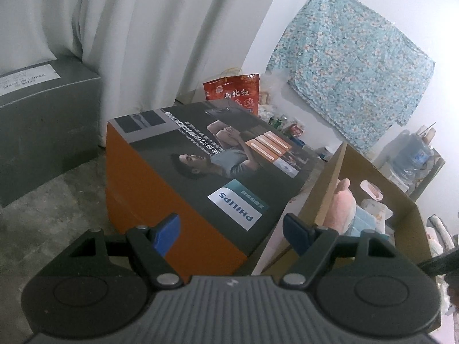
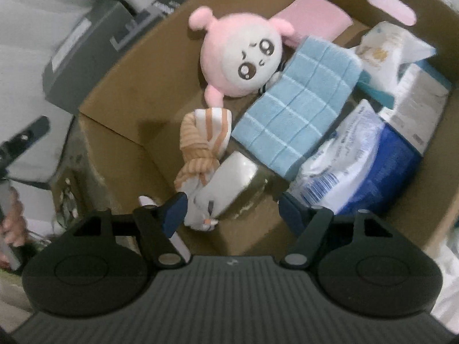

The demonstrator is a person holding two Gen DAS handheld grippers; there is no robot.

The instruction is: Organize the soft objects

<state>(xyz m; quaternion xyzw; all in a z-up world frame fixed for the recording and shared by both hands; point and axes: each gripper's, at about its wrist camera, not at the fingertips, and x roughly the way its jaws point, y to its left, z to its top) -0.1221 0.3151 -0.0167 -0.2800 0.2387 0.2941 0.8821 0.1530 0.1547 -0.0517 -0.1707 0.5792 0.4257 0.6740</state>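
A brown cardboard box (image 2: 120,86) holds a pink plush doll (image 2: 243,57), a folded light-blue towel (image 2: 298,109), a knotted orange-striped cloth (image 2: 203,143), a grey-white block (image 2: 229,180), a white-and-blue plastic pack (image 2: 358,166) and tissue packs (image 2: 396,48). My right gripper (image 2: 231,209) is open above the box's near side, over the block and cloth, holding nothing. My left gripper (image 1: 232,229) is open and empty over the orange Philips box (image 1: 200,166). The cardboard box (image 1: 330,189) with the pink doll (image 1: 341,200) shows to its right.
A grey carton (image 1: 43,114) stands at left by white curtains (image 1: 143,28). A red gift bag (image 1: 232,89) and small clutter sit behind the Philips box. A floral cloth (image 1: 352,66) hangs on the wall. A water jug (image 1: 413,152) stands far right.
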